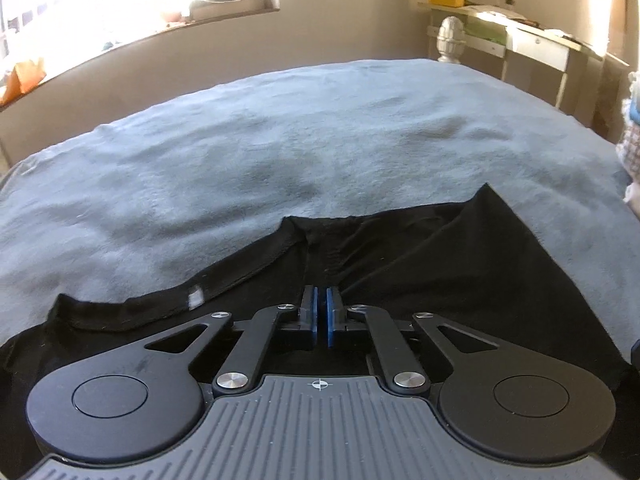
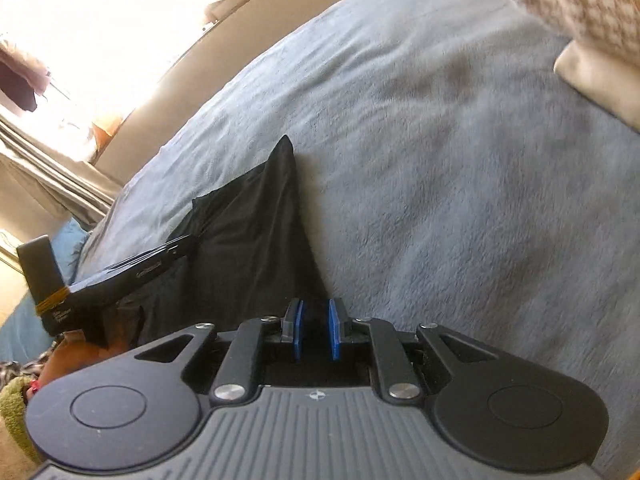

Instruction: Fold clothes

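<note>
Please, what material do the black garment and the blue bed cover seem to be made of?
Black garment: seemingly a thin knit, probably cotton jersey; matte, with soft creases, a stitched hem and a small white label. Blue bed cover: likely fleece or plush; its fuzzy nap shows lighter and darker brushed patches. The exact fibre cannot be told from the pictures.

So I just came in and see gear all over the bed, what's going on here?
A person is folding a black garment on a bed covered by a grey-blue blanket, holding a gripper in each hand. The left gripper is nearly shut, apparently pinching the cloth near its middle. The right gripper sits at the garment's right edge with its jaws slightly apart and dark cloth between them. The garment is still partly spread, one corner pointing up the bed. Other folded fabric lies near the far corner.
</note>
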A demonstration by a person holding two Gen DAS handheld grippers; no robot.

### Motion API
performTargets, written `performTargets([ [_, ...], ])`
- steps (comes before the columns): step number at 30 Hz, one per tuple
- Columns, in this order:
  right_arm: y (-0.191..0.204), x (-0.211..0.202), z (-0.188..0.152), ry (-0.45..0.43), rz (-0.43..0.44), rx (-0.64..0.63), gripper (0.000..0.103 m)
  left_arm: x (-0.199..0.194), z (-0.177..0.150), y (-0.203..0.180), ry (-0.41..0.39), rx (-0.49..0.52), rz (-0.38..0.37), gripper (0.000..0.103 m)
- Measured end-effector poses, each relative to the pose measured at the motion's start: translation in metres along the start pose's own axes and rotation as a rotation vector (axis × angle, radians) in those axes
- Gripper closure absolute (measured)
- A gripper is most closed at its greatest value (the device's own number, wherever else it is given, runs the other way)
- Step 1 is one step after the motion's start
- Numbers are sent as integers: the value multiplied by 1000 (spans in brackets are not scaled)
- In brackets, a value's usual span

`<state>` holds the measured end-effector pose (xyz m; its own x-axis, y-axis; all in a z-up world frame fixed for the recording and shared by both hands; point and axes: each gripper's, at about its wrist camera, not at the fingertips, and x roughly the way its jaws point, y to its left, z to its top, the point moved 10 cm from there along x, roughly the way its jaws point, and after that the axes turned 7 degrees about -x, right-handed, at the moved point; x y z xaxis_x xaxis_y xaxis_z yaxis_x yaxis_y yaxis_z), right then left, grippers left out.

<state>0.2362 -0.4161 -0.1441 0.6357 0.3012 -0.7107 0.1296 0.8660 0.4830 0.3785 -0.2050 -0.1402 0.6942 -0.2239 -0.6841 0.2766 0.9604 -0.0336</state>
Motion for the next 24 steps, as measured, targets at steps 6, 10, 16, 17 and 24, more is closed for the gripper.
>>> performTargets([
  [6,-5,9,-6,24,-8,12,89,-1,-7,15,10,-41,46,103],
  [10,-1,5,-6,33,-47,-57,90,-18,-2,21,-43,-65,58,102],
  [16,5,-2,-4,46,-105,-164,89,-69,-7,-28,-145,68,-102,99],
  [17,7,-3,-4,48,-115,-182,89,-71,-14,-40,-138,101,-123,98],
  [24,49,17,41,-24,-73,-320,90,-56,-64,-84,-50,192,-122,96],
])
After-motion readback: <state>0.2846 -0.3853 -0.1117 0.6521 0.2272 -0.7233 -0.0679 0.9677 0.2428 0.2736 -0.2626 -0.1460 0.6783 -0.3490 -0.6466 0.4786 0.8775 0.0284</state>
